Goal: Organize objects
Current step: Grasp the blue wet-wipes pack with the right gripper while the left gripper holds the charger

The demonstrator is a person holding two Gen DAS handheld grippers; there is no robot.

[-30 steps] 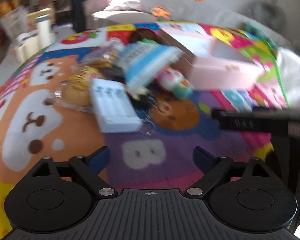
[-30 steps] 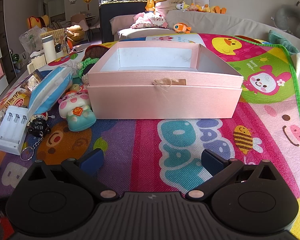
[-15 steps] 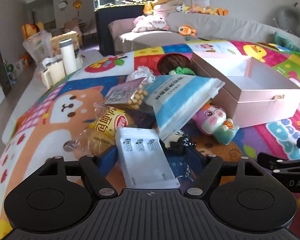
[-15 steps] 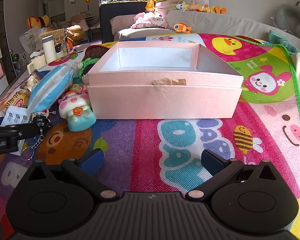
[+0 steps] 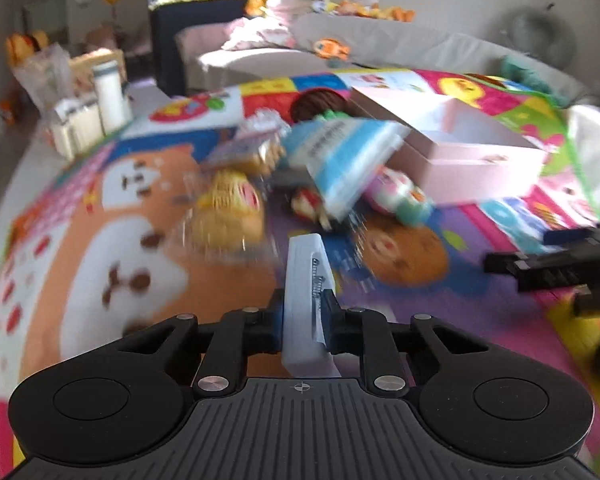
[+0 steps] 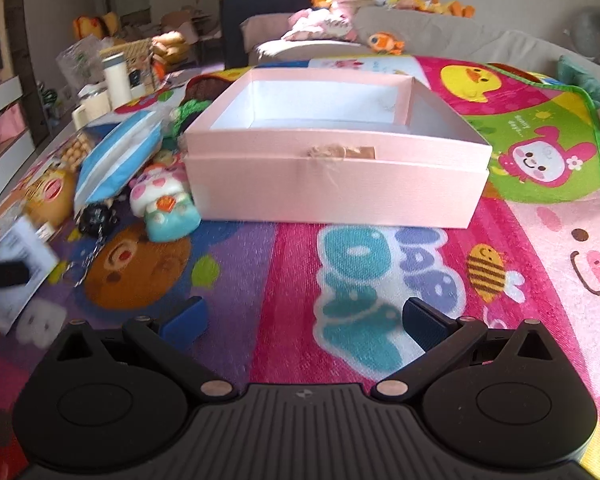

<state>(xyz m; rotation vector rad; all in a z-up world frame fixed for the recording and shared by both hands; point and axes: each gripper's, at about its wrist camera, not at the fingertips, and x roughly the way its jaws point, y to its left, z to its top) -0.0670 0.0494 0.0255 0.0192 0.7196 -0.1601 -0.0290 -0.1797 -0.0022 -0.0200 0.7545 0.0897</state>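
Observation:
My left gripper is shut on a white battery charger, held on edge above the colourful play mat. It shows at the far left of the right wrist view. An open pink box stands on the mat ahead of my right gripper, which is open and empty. The box also shows in the left wrist view. Left of the box lie a blue tissue pack, a pink and teal squishy toy, a black keychain figure and snack bags.
A white bottle and cups stand at the mat's far left edge. A sofa with plush toys runs behind the mat. A brown and green crochet item lies behind the tissue pack. My right gripper shows at the right of the left wrist view.
My left gripper has closed on the white battery charger, lifted it off the mat and turned it on edge. The right gripper has risen a little and stays open.

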